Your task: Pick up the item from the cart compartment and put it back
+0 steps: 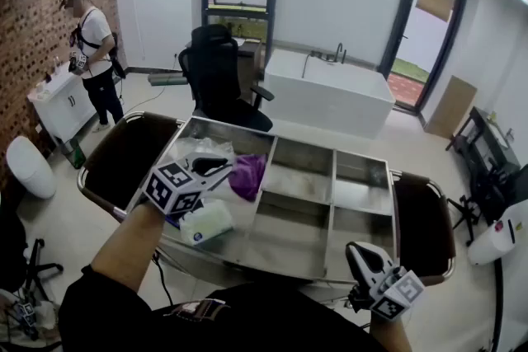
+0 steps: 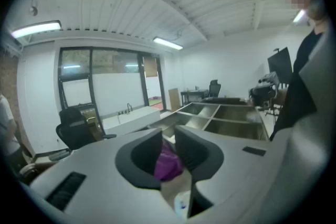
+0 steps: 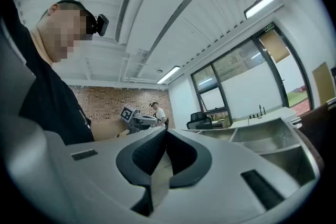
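A steel cart (image 1: pixel 299 241) with several open compartments stands in front of me. A crumpled purple cloth item (image 1: pixel 248 176) sits at the tips of my left gripper (image 1: pixel 224 165), over the left compartment. In the left gripper view the purple cloth (image 2: pixel 168 161) fills the narrow gap of the left gripper (image 2: pixel 168 136), whose jaws are pinched on it. My right gripper (image 1: pixel 355 251) hangs at the cart's near right corner, away from the cloth. In its own view the right gripper (image 3: pixel 165 132) is shut with nothing in it.
A white packet (image 1: pixel 206 222) and a clear plastic bag (image 1: pixel 190 148) lie in the left compartment. Dark side trays (image 1: pixel 124 157) flank the cart. Beyond it stand a black office chair (image 1: pixel 216 70) and a white bathtub (image 1: pixel 326 91). A person (image 1: pixel 93 53) stands far left.
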Action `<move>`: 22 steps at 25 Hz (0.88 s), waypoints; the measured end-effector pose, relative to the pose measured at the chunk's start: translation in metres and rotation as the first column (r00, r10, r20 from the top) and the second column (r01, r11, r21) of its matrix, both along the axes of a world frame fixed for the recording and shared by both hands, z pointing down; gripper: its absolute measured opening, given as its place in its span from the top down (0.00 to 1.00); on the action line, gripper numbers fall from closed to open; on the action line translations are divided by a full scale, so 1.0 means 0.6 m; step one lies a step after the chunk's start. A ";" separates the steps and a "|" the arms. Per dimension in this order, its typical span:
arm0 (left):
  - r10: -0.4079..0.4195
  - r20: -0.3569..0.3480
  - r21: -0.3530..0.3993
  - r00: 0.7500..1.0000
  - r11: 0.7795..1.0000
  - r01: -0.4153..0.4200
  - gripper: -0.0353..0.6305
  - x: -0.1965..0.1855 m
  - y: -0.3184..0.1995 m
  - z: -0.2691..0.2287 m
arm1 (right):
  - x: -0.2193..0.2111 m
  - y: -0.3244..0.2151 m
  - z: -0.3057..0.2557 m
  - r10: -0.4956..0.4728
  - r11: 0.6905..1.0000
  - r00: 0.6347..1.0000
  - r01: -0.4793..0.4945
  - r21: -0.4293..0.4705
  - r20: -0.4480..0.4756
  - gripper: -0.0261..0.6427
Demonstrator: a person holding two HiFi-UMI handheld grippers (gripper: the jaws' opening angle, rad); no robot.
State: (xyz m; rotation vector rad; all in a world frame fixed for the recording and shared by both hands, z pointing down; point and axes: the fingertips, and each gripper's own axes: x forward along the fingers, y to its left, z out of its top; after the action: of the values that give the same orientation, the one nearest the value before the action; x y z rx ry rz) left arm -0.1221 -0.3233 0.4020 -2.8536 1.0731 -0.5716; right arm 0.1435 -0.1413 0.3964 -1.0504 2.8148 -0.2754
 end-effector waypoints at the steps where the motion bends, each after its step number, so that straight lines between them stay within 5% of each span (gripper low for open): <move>1: -0.027 0.071 -0.026 0.997 0.999 0.029 0.76 -0.018 -0.031 0.015 | 0.005 0.002 -0.001 0.004 1.000 1.000 -0.004 0.001 0.003 0.97; 5: -0.079 0.266 -0.173 0.961 0.977 0.128 0.38 -0.074 -0.136 0.082 | 0.029 0.004 0.002 0.024 1.000 1.000 -0.024 -0.002 -0.001 0.97; 8: -0.069 0.345 -0.311 0.936 0.933 0.183 0.23 -0.103 -0.184 0.143 | 0.040 0.009 0.002 0.042 0.999 0.999 -0.042 -0.001 0.007 0.97; 12: -0.062 0.490 -0.386 0.870 0.879 0.280 0.22 -0.147 -0.229 0.225 | 0.055 0.015 0.004 0.074 0.997 0.997 -0.074 -0.002 0.011 0.97; 19: 0.014 0.596 -0.475 0.803 0.812 0.339 0.24 -0.165 -0.224 0.320 | 0.069 0.020 0.005 0.108 0.994 0.994 -0.107 -0.011 0.009 0.97; 22: 0.012 0.561 -0.521 0.828 0.783 0.341 0.39 -0.163 -0.218 0.340 | 0.068 0.018 0.007 0.108 0.994 0.994 -0.108 -0.012 0.003 0.97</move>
State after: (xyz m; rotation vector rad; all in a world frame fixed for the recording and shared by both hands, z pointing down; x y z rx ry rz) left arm -0.2199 -0.4543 0.6057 -2.7113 1.1944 -1.9221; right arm 0.1845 -0.1303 0.4008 -1.1979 2.7445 -0.2831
